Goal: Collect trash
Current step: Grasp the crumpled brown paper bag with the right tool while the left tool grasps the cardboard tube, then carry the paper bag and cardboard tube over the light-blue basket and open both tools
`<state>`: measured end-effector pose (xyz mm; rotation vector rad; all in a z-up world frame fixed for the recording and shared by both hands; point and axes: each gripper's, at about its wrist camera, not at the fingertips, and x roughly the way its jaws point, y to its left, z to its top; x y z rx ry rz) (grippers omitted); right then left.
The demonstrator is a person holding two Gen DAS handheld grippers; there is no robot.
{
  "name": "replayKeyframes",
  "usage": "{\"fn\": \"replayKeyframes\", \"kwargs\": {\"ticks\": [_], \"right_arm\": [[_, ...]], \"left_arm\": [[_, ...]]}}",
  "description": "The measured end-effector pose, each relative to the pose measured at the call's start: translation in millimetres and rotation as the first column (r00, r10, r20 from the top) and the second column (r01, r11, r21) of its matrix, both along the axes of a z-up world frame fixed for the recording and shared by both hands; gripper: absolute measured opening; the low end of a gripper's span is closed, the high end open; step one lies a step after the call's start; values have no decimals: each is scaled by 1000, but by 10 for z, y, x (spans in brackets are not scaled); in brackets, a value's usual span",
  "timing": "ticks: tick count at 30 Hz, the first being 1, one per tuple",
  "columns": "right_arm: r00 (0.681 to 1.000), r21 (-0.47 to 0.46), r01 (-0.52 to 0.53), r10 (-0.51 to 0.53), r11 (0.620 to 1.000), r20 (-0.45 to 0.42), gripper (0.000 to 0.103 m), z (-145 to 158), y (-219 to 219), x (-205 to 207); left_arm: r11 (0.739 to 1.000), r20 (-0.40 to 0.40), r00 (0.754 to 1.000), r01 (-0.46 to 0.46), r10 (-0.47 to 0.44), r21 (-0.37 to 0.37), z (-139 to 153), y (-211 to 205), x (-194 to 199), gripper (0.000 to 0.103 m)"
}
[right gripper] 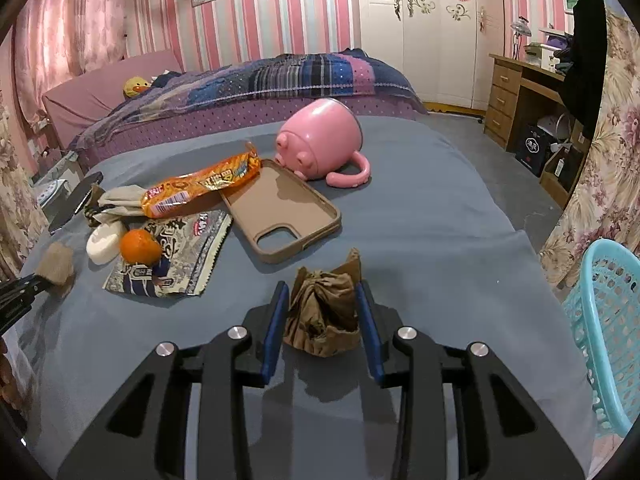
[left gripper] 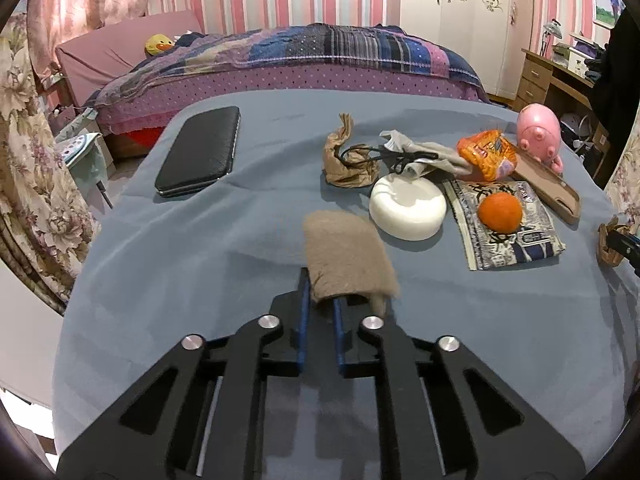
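On a table draped in blue-grey cloth (left gripper: 168, 264), the left gripper (left gripper: 320, 292) has its blue-padded jaws drawn together, pinching the near edge of a flat, fuzzy tan piece of fabric (left gripper: 346, 252) that sticks out ahead of the tips. The right gripper (right gripper: 322, 312) is clamped on a crumpled wad of brown paper (right gripper: 324, 308), one blue pad pressed against each side of it.

Other clutter lies farther out on the cloth. A second crumpled piece of brown paper (left gripper: 348, 160) sits beside a grey rag (left gripper: 424, 156) tangled with a black cord (left gripper: 392, 156). Just in front of them rests a white round puck-shaped object (left gripper: 406, 208). An orange fruit (left gripper: 500, 213) sits on a flattened printed foil wrapper (left gripper: 532, 240), and an orange snack packet (right gripper: 200, 190) overlaps the rim of a tan phone case (right gripper: 280, 216). A pink pig-shaped mug (right gripper: 320, 144) lies on its side behind the case. A black wallet (left gripper: 200, 152) lies well apart at the left. A turquoise plastic mesh basket (right gripper: 608, 336) stands at the table's right edge.
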<state>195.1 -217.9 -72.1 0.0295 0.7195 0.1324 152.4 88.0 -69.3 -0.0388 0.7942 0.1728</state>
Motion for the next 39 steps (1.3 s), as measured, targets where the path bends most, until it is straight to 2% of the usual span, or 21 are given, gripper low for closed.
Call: {"fn": "replayKeyframes", "kwargs": {"ticks": [2, 11, 17, 26, 33, 39], "right_arm": [[1000, -1, -2, 2, 1000, 8, 35, 16, -7, -15], [996, -31, -4, 7, 1000, 86, 34, 239, -112, -227], [991, -31, 28, -24, 999, 132, 34, 435, -391, -341], [978, -81, 116, -100, 990, 186, 34, 656, -1100, -478], [956, -67, 208, -188, 976, 227, 34, 808, -1732, -644], [939, -88, 274, -246, 958, 241, 34, 841, -2219, -792]], "left_arm": [[1000, 12, 1000, 2, -2, -6, 69, -39, -58, 2], [999, 68, 997, 37, -38, 9, 331, -330, -235, 1], [997, 105, 992, 76, -76, 3, 504, -551, -284, 1], [991, 146, 980, 135, -132, -7, 683, -962, -258, 1], [980, 145, 969, 199, -198, 5, 691, -1457, -199, 1], [960, 153, 948, 280, -280, 18, 718, -2000, -150, 1]]}}
